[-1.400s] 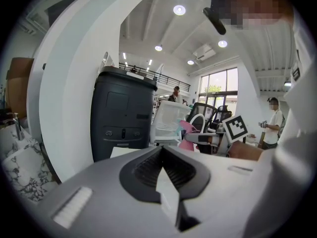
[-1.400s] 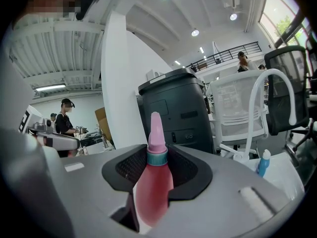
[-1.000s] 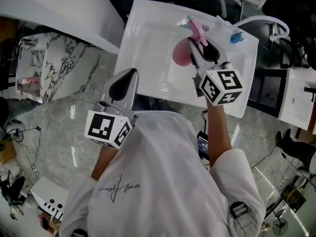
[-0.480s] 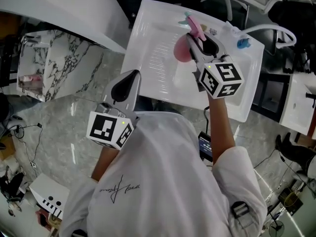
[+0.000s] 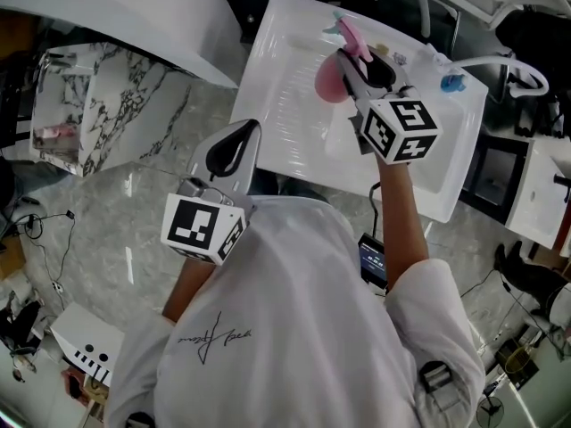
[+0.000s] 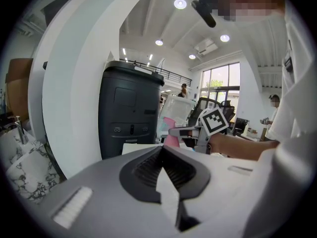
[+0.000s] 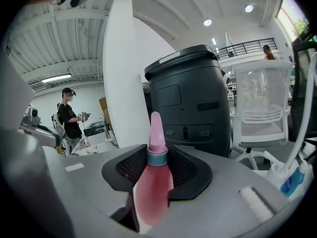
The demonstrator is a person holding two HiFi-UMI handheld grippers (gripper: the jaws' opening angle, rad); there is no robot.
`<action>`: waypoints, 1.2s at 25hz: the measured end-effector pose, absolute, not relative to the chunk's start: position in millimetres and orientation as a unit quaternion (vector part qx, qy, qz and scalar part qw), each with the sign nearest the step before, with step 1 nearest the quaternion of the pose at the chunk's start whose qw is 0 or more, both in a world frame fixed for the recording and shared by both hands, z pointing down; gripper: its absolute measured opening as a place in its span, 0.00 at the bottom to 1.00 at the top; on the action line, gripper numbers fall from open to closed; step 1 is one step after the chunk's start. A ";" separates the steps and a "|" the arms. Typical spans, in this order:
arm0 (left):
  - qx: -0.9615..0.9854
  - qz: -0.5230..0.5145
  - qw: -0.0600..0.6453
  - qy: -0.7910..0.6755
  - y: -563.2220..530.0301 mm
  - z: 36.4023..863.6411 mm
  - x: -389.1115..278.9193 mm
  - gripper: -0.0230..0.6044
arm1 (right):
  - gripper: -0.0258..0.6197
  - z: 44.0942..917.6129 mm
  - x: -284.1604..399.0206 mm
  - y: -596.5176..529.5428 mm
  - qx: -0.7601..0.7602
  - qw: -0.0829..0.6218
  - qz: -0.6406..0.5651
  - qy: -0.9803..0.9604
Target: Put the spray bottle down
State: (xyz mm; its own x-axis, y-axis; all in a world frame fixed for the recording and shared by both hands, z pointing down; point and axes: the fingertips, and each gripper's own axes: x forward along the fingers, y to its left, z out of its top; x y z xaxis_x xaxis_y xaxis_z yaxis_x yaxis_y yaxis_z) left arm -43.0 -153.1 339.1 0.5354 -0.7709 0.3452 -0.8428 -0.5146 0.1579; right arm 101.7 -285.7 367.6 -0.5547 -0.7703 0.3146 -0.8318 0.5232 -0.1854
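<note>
The spray bottle [image 5: 328, 80] is pink and translucent, with a teal collar and a pink nozzle. My right gripper [image 5: 343, 61] is shut on its body and holds it upright above the white table [image 5: 285, 132]. In the right gripper view the bottle [image 7: 153, 182] stands between the dark pads, its nozzle rising above them. My left gripper [image 5: 251, 127] is shut and empty, hanging near the table's front edge. In the left gripper view its jaws [image 6: 166, 155] meet, and the bottle [image 6: 171, 133] shows ahead in the right gripper [image 6: 185, 131].
A tall black bin [image 7: 193, 103] stands beyond the table, with a white chair [image 7: 257, 103] to its right. A small blue-capped item [image 5: 453, 83] lies at the table's far right. Marble-patterned blocks [image 5: 107, 123] sit on the floor to the left. A person [image 7: 69, 120] stands far off.
My right gripper has carried the bottle a little farther across the table, towards its left part. My left gripper has edged closer to the table's front edge. Both grips are unchanged.
</note>
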 end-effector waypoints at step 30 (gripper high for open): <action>0.853 0.125 0.200 -0.465 -175.9 364.5 -97.5 0.12 | 0.24 397.3 58.6 -371.1 0.494 0.098 0.156 -0.850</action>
